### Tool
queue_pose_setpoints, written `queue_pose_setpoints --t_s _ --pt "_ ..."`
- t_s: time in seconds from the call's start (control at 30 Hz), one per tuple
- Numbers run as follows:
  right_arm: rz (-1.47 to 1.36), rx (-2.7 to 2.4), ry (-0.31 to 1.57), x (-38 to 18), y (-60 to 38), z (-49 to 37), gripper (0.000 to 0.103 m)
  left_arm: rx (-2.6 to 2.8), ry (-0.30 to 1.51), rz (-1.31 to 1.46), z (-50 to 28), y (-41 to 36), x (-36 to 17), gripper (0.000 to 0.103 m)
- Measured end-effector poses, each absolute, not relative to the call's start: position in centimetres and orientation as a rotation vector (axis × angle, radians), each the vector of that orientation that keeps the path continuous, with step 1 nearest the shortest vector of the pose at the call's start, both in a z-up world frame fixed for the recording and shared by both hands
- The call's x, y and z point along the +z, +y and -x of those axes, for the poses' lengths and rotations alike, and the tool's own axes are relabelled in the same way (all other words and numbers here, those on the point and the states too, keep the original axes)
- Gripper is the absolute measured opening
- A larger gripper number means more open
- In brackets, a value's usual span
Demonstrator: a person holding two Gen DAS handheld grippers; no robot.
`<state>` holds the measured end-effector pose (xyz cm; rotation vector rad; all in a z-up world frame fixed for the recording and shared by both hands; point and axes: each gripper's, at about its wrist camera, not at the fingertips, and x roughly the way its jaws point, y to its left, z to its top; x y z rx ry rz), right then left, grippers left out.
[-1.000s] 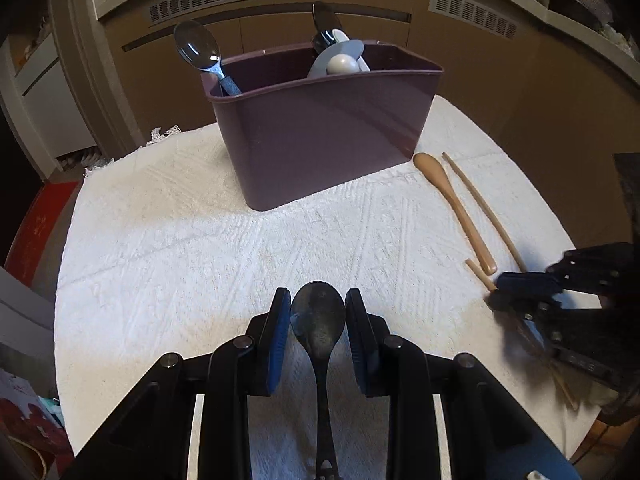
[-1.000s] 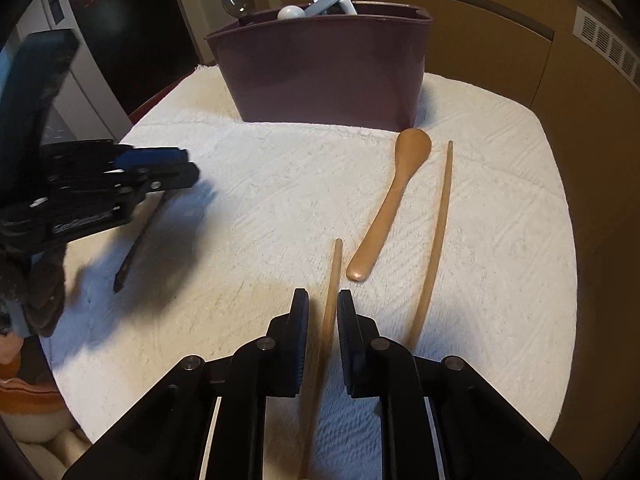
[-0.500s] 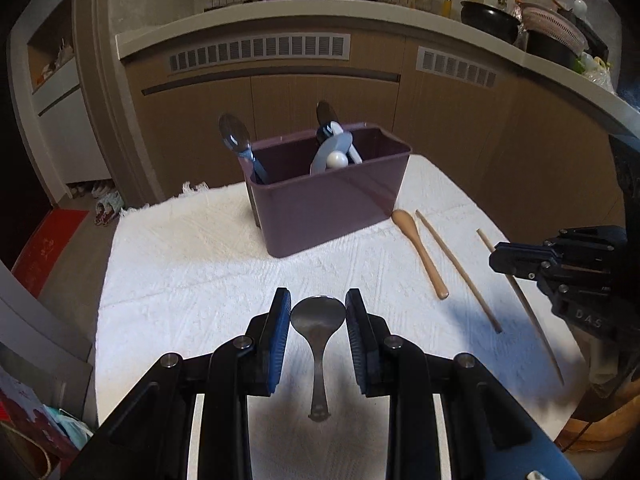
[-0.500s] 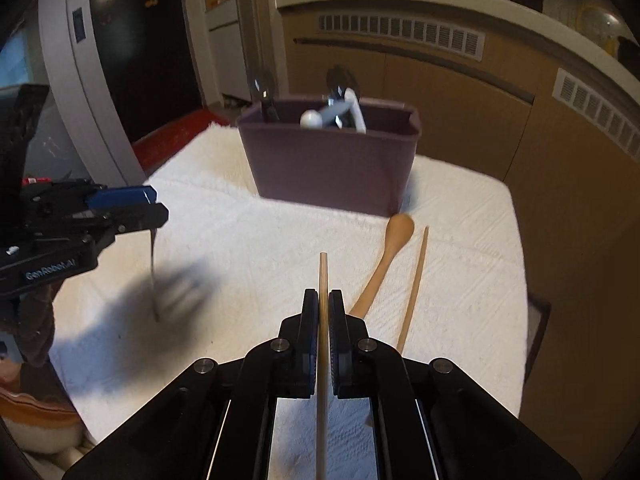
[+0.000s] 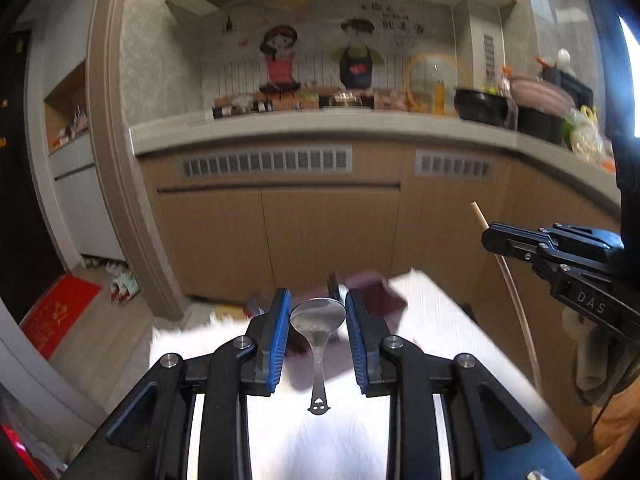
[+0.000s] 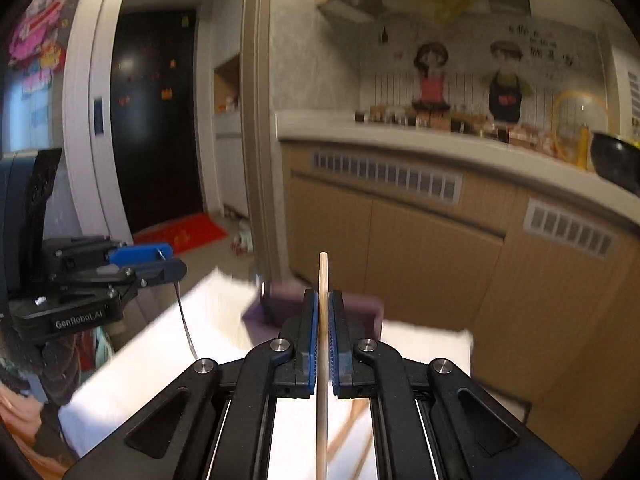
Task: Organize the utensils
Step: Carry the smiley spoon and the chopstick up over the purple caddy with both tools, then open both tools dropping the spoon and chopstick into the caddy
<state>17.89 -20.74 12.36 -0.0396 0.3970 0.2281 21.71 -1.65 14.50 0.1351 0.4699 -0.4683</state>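
Left gripper [image 5: 318, 338]: we grasp a metal spoon [image 5: 318, 320] by its bowl, blue pads on either side, the handle hanging down over the cloth.
Right gripper [image 6: 323, 334]: we have it clenched on a wooden chopstick [image 6: 322, 280], jaws nearly together, one end of the stick poking up past the fingertips, the rest running down below them.
Each seen from the other: in the left view the right gripper [image 5: 520, 242] sits at the right edge, the chopstick [image 5: 516, 304] slanting through it; in the right view the left gripper [image 6: 160, 264] sits at the left, the spoon's thin handle [image 6: 186, 320] dangling under it.
Purple bin [image 6: 280, 300]: on the table just beyond both sets of fingers, blurred.
White cloth [image 5: 432, 312]: covers the table under us.
Other wooden utensils [image 6: 348, 432]: lying on the cloth beneath our right gripper, partly hidden.
Kitchen counter [image 5: 340, 124]: behind, cluttered, wood cabinets below.
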Motion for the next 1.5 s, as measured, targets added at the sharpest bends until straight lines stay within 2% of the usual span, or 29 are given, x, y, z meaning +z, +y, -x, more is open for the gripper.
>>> queue_pose_setpoints --t_s 0.27,0.6,0.87,1.1,1.13,1.2,1.23,1.27,1.33,1.43,1.5 --pt "-0.04 0.262 0.143 16.3 -22.1 -22.2 0.005 -0.497 0.428 -0.075 -26.7 -3.1 16.8 0.025" --pt "0.038 0.183 0.064 14.5 -20.2 -30.8 0.005 -0.533 0.51 -0.043 -32.1 -3.9 14.3 0.025" --pt "0.044 0.161 0.163 9.2 -19.2 -35.4 0.005 -0.523 0.598 -0.027 -34.7 -3.9 9.8 0.025" --pt "0.062 0.176 0.378 3.6 -19.5 -35.5 0.005 -0.507 0.74 0.001 -36.4 -3.8 5.4 0.026" --pt "0.06 0.181 0.415 2.9 -19.7 -35.3 0.006 -0.499 0.75 0.007 -36.3 -3.7 5.1 0.027" --pt "0.057 0.19 0.473 2.0 -20.0 -34.8 0.007 -0.487 0.762 0.026 -36.0 -3.2 4.7 0.039" --pt "0.052 0.188 0.491 1.6 -20.3 -34.4 0.007 -0.481 0.763 0.034 -35.7 -3.0 4.6 0.051" --pt "0.048 0.19 0.504 1.4 -20.5 -34.0 0.008 -0.473 0.763 0.034 -35.3 -2.8 4.7 0.057" --pt "0.048 0.19 0.528 1.2 -21.0 -32.7 0.009 -0.451 0.763 0.022 -34.4 -2.4 4.7 0.06" --pt "0.049 0.183 0.56 0.7 -21.8 -30.6 0.024 -0.426 0.765 0.011 -32.9 -2.2 4.7 0.066" --pt "0.043 0.158 0.593 0.3 -22.4 -29.1 0.047 -0.428 0.779 0.01 -31.4 -2.1 4.4 0.069"
